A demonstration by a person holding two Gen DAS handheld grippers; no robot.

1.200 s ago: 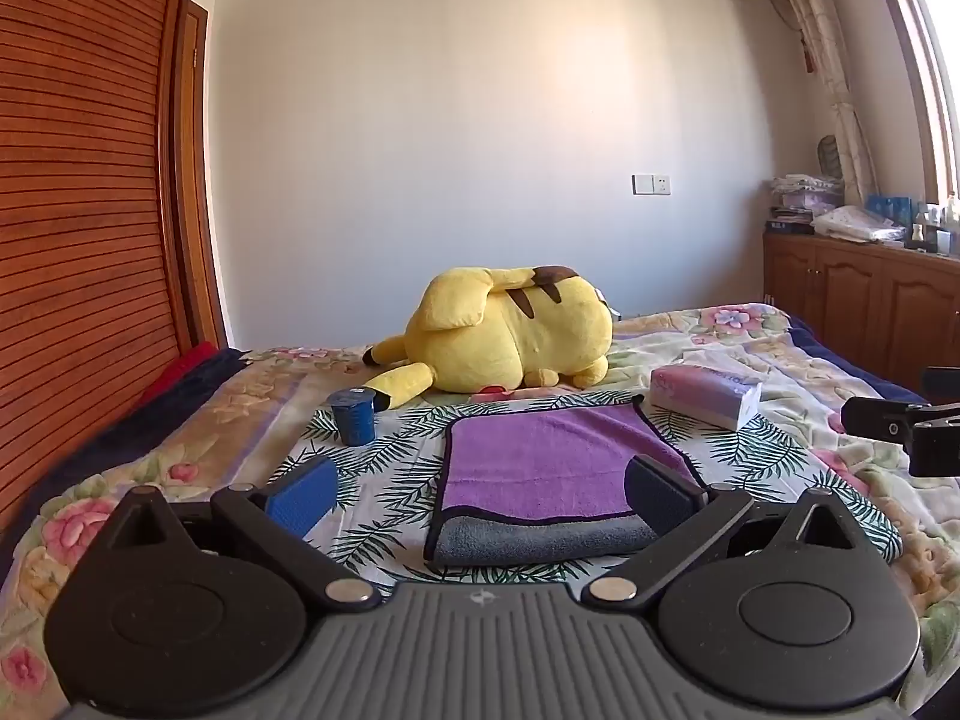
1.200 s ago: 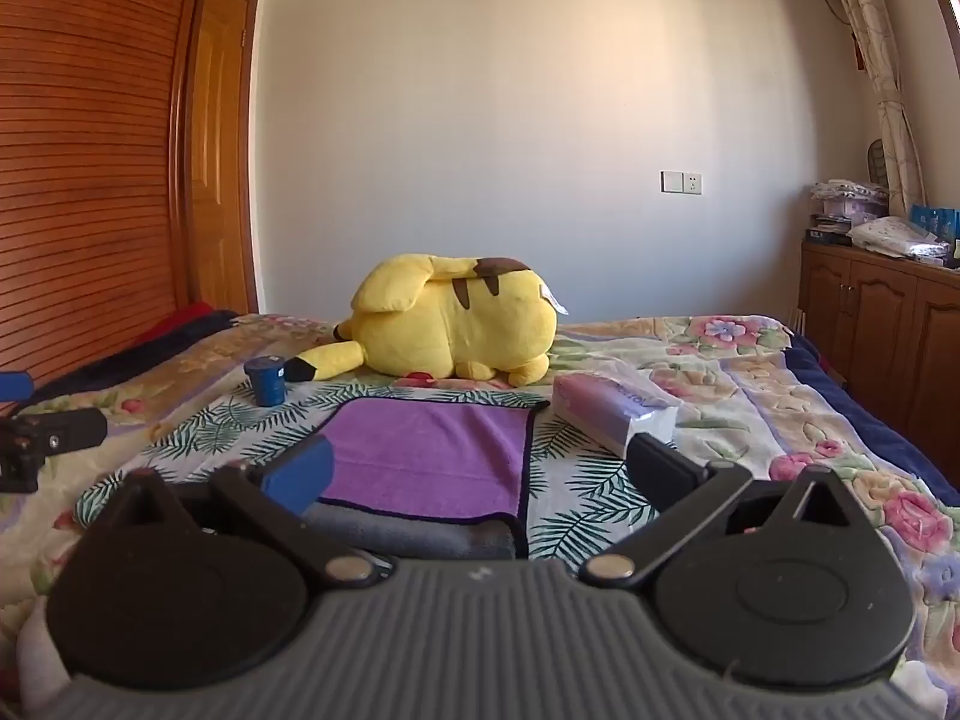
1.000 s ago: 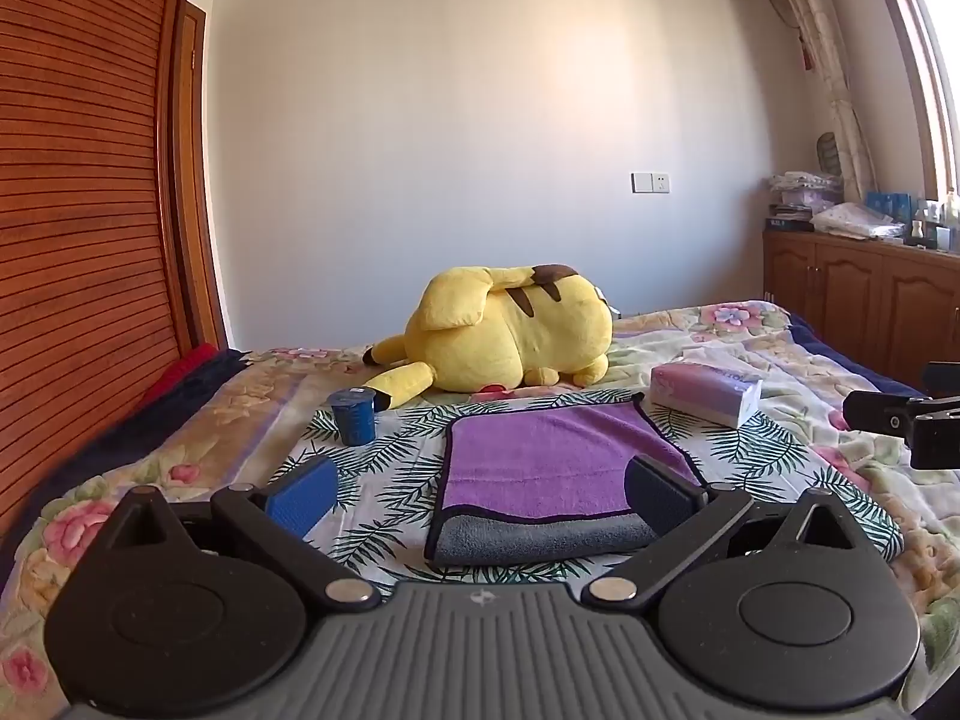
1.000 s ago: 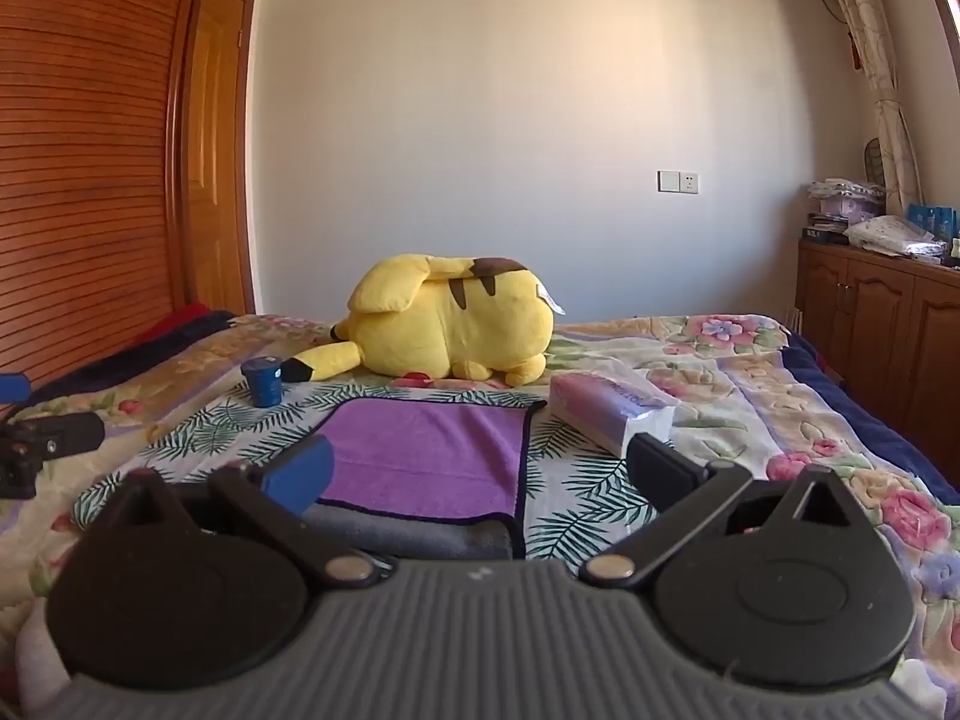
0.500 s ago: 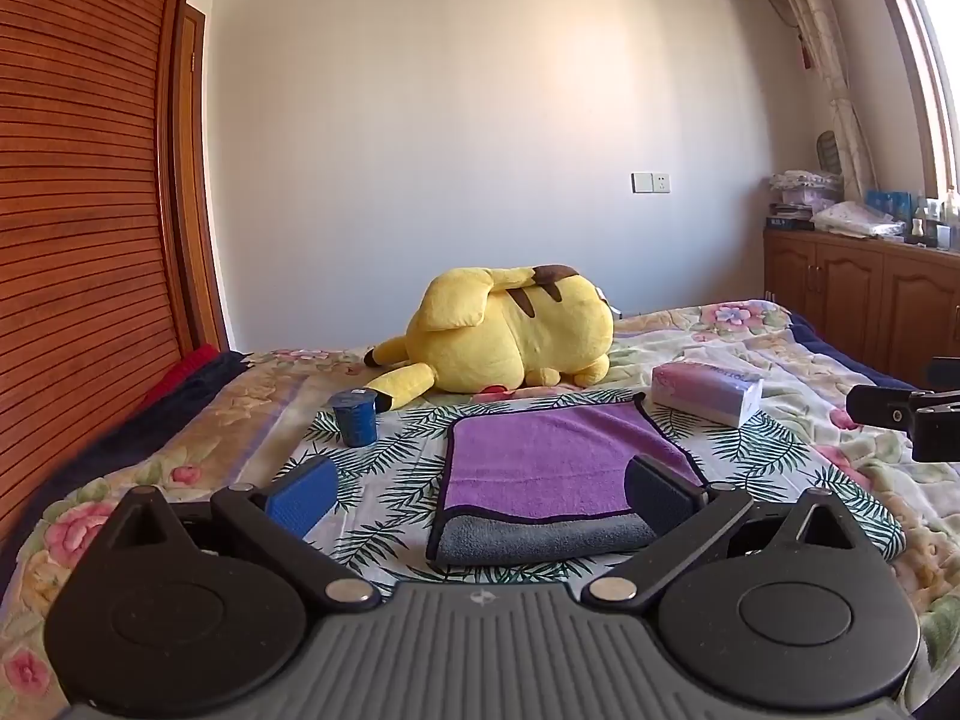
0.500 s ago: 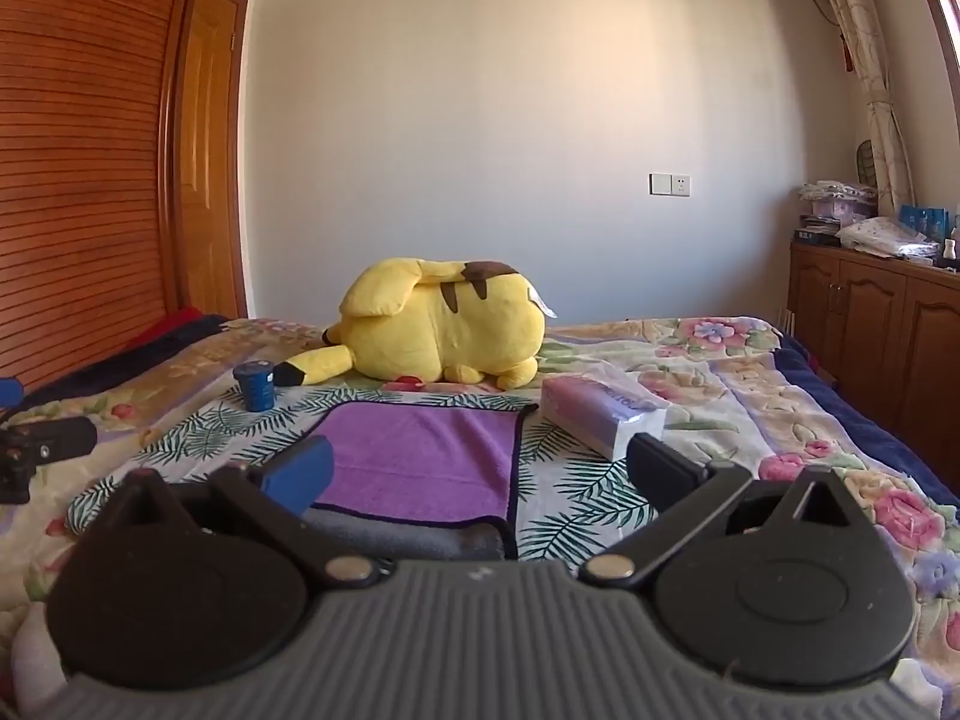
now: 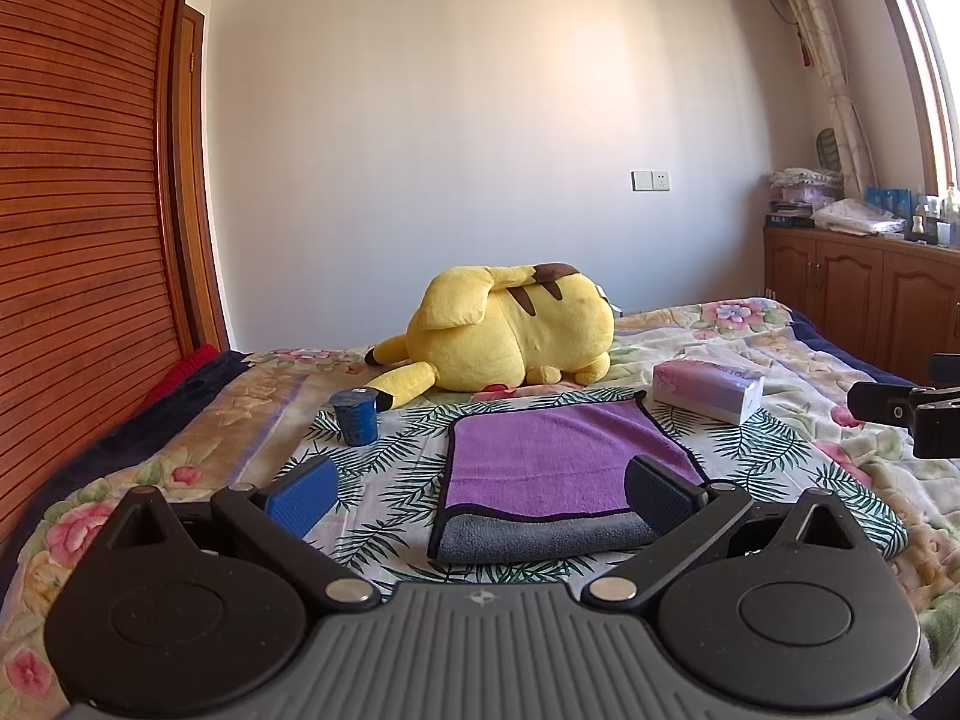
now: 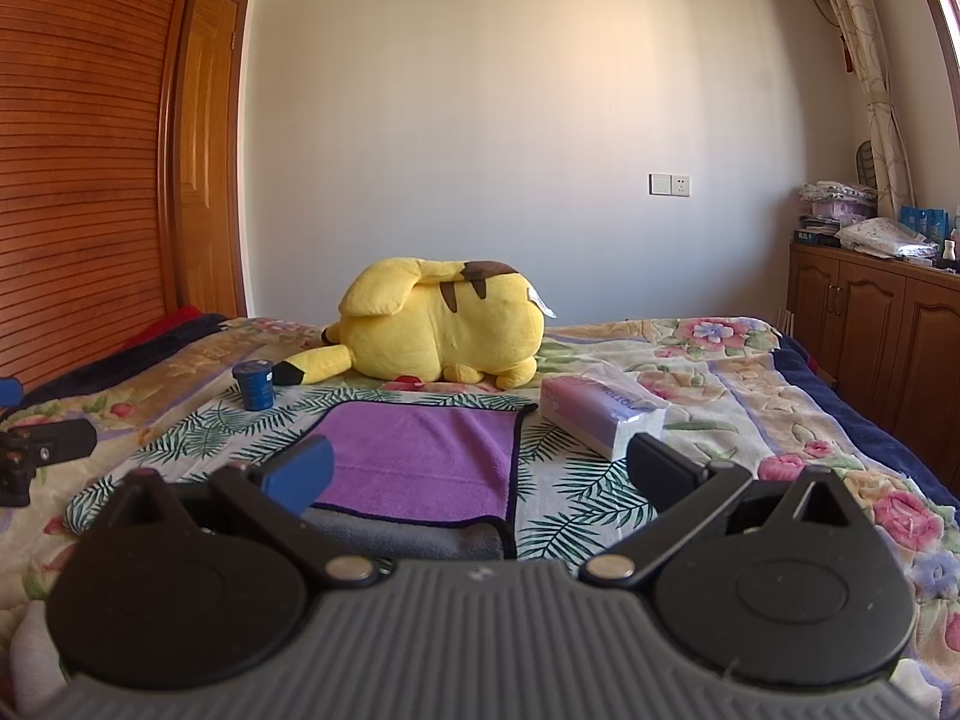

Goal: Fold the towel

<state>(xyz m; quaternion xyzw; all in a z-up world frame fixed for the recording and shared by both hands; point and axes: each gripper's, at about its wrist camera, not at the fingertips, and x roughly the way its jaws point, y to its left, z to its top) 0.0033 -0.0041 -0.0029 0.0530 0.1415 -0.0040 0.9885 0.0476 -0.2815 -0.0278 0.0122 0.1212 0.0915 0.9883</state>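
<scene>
A purple towel with a grey underside (image 7: 558, 462) lies folded flat on the leaf-print cloth on the bed; it also shows in the right wrist view (image 8: 420, 456). My left gripper (image 7: 480, 489) is open and empty, held above the towel's near grey edge. My right gripper (image 8: 477, 471) is open and empty, held near the towel's near right corner. The right gripper's tip shows at the right edge of the left wrist view (image 7: 900, 411). The left gripper's tip shows at the left edge of the right wrist view (image 8: 42, 456).
A yellow plush toy (image 7: 510, 336) lies behind the towel. A small blue cup (image 7: 355, 417) stands to the towel's left. A tissue pack (image 7: 708, 387) lies to its right. A wooden wardrobe (image 7: 78, 240) stands left, wooden cabinets (image 7: 864, 312) right.
Both grippers have drifted only slightly; the right wrist view has shifted a little so the towel sits further left. Both stay open and the towel has not moved.
</scene>
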